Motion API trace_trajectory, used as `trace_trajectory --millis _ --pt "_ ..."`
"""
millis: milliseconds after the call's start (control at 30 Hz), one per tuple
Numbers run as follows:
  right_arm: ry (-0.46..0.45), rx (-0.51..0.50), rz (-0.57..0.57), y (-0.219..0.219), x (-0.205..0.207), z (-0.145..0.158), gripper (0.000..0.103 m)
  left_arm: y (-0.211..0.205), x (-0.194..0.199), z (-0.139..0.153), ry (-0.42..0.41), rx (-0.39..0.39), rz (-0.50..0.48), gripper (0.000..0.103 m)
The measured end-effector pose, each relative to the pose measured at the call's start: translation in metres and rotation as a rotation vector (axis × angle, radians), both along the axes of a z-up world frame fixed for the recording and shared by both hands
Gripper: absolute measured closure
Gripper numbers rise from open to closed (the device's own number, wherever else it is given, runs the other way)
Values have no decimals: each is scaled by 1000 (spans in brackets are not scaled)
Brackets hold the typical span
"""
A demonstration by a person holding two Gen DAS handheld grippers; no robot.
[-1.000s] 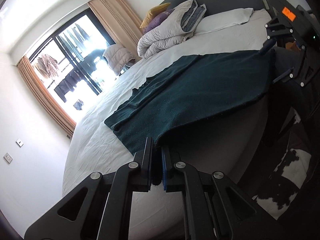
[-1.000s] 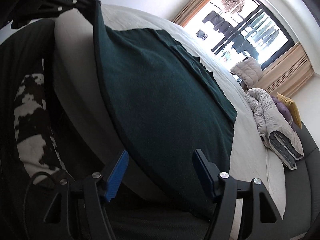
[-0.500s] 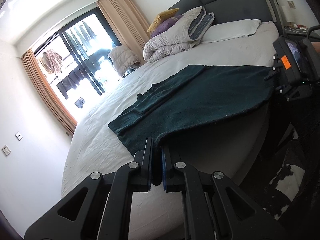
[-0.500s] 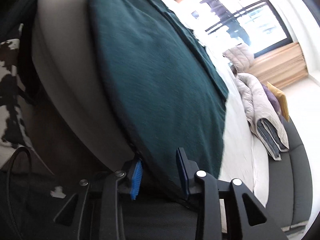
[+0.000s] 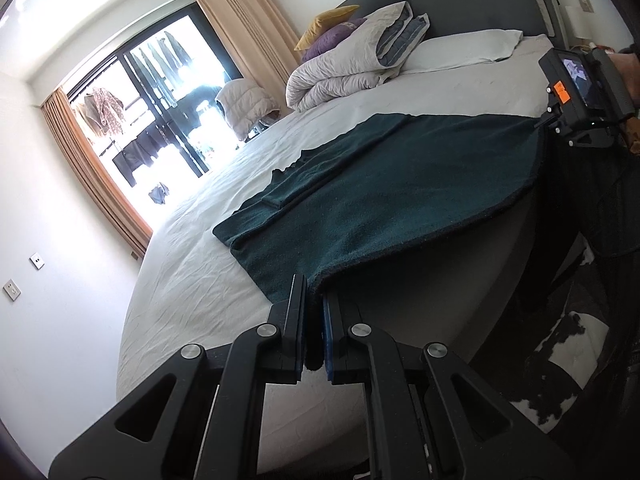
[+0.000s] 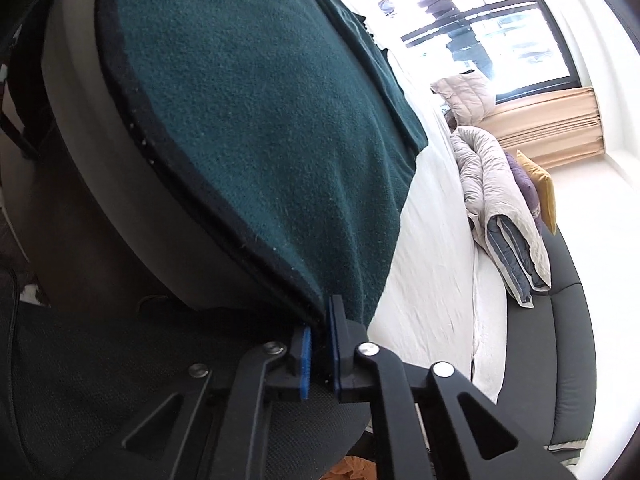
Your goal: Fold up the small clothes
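Fabric first: through the left wrist camera we see the dark green garment (image 5: pixel 400 184) spread flat on the white bed (image 5: pixel 208 280), its near hem hanging over the edge. Our left gripper (image 5: pixel 314 320) is pinched tight on the near corner of that hem. Far right, our right gripper (image 5: pixel 576 96) sits at the other corner. Over to the right wrist view, and the right gripper (image 6: pixel 320 350) has just been closing, its blue pads (image 6: pixel 306 360) now clamped on the garment's (image 6: pixel 260 120) dark-edged corner. A folded grey duvet (image 6: pixel 504 208) lies beyond.
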State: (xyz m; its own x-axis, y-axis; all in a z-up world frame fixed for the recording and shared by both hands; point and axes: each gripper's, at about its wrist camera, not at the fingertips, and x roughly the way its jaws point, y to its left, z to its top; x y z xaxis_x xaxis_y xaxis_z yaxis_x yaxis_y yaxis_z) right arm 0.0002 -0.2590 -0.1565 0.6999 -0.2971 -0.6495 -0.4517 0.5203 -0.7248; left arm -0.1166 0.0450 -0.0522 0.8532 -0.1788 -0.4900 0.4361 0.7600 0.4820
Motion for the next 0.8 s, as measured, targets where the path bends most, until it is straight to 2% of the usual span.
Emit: trace_trajectory --millis 133,333,600,800 --pt "-4 -18 37 -3 -12 2 99 2 -5 -10 7 15 -4 97" --pt "-7 -101 118 -7 -19 3 99 3 -15 -23 2 63 -32 98" --pt "-8 -51 124 -4 -13 20 99 9 -13 -17 -1 32 -22 98" --pt "-28 -51 134 -1 -7 26 99 15 -7 -10 11 -20 4 98"
